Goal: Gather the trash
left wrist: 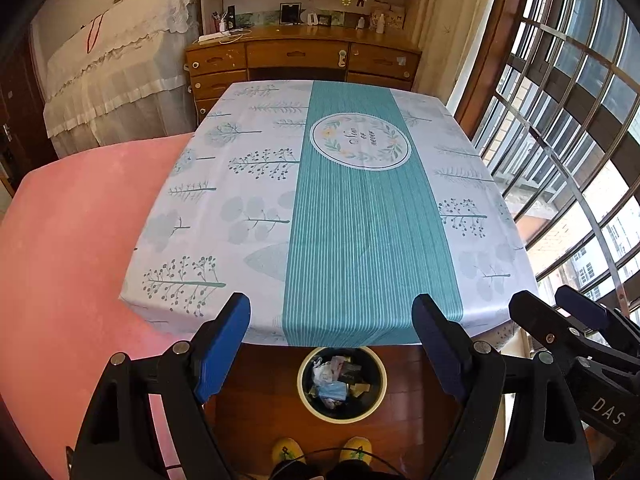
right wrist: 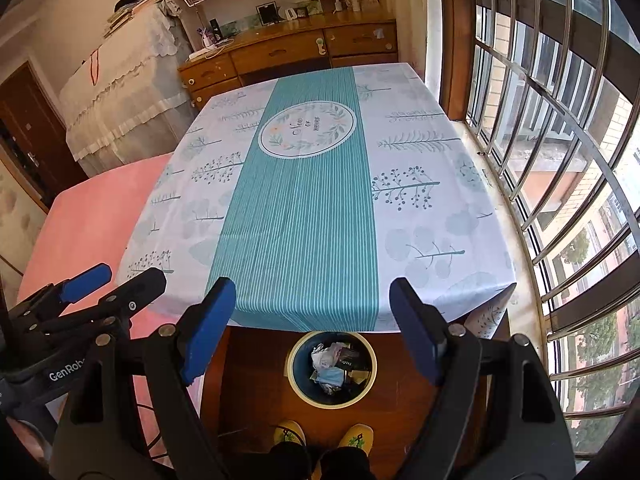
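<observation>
Teal-striped tablecloth (left wrist: pixel 360 220) (wooden dresser (left wrist: pixel 300 60) behind), bin (left wrist: pixel 342 384) below

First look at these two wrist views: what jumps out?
The white tablecloth with a teal striped centre band fills the middle, with nothing lying on it. Below its near edge, on the wooden floor, a round cream-rimmed bin full of crumpled wrappers sits just ahead of yellow slippers. Both blue-padded grippers, left gripper and right gripper, stand open and empty.

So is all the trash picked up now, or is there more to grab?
Looks nearly finished. The bin on the floor holds crumpled wrappers and paper, and no trash shows on the tablecloth. The left gripper and right gripper are both open and empty. No trash is left in view.
</observation>
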A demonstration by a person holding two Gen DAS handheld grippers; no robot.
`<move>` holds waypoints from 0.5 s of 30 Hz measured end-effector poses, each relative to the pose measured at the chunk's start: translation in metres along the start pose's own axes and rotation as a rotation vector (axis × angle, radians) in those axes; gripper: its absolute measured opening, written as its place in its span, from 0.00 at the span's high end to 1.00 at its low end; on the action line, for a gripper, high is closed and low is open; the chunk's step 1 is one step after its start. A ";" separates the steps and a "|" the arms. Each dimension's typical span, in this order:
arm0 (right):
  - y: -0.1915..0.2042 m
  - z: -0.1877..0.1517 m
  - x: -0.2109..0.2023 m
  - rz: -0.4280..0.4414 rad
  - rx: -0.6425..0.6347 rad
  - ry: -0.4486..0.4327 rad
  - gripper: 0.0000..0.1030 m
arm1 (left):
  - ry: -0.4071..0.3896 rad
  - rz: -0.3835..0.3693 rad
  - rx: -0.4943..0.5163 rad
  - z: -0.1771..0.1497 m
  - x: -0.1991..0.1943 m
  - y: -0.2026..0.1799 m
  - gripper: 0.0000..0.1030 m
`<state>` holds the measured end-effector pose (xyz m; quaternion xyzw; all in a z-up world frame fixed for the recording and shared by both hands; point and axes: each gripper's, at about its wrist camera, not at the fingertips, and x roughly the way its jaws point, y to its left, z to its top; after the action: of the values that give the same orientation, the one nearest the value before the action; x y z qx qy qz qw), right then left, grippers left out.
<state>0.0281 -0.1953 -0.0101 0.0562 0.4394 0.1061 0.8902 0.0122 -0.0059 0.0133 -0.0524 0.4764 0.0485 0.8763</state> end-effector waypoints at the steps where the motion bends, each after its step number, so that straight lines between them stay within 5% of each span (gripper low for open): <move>1: 0.000 0.001 0.000 0.000 -0.002 -0.002 0.25 | 0.001 0.001 -0.003 0.001 0.002 0.000 0.18; 15: -0.002 0.007 0.000 -0.005 -0.017 -0.018 0.25 | 0.002 0.011 0.003 0.006 0.010 -0.005 0.18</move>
<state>0.0336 -0.1972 -0.0064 0.0486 0.4308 0.1072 0.8948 0.0231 -0.0094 0.0081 -0.0485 0.4775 0.0526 0.8757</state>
